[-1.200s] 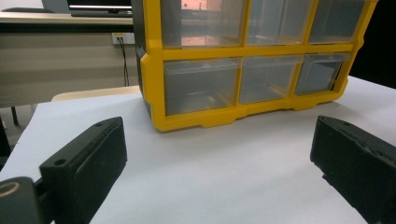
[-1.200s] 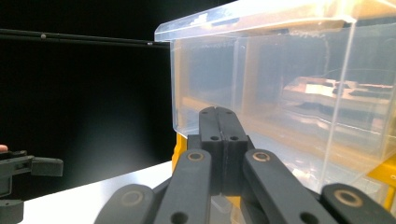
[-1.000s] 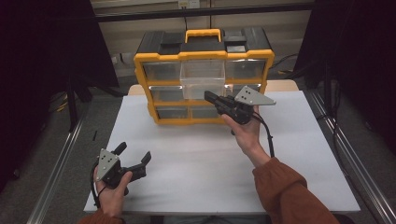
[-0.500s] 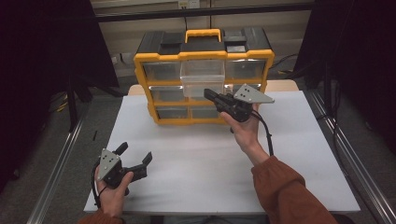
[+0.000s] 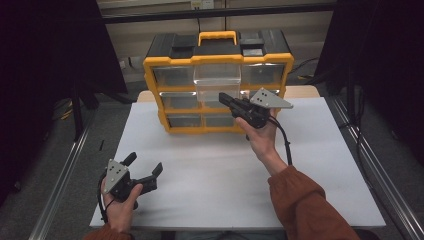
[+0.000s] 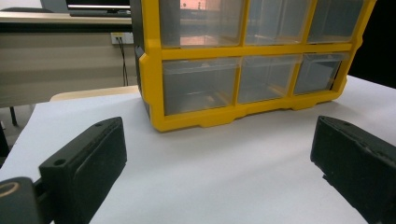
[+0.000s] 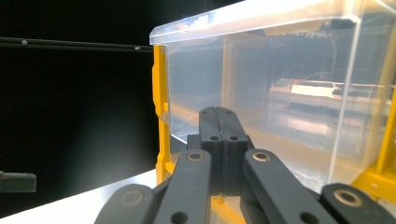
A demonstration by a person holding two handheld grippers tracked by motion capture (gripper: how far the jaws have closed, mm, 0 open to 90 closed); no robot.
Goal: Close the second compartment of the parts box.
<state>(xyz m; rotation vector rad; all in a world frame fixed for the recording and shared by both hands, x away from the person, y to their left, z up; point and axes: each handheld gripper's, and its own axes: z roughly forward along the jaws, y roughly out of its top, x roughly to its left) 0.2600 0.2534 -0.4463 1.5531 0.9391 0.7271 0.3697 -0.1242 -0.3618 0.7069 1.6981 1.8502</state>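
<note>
A yellow-framed organiser [image 5: 220,60] with clear drawers and a black top stands at the back of the white table [image 5: 225,175]. Its top middle drawer [image 5: 212,85] is pulled out towards me. My right gripper [image 5: 222,96] is shut, and its tips are at the lower front right of that drawer. In the right gripper view the jaws [image 7: 218,112] press together with nothing visible between them, right in front of the clear drawer [image 7: 280,93]. My left gripper [image 5: 146,162] rests open near the table's front left. It faces the organiser [image 6: 154,84] with nothing between its jaws [image 6: 219,126].
The organiser's other drawers [image 6: 198,84] are pushed in and look empty. A metal rail [image 5: 60,180] runs along the table's left side and another [image 5: 375,170] along its right. A cable [image 5: 286,145] trails from my right gripper over the wrist.
</note>
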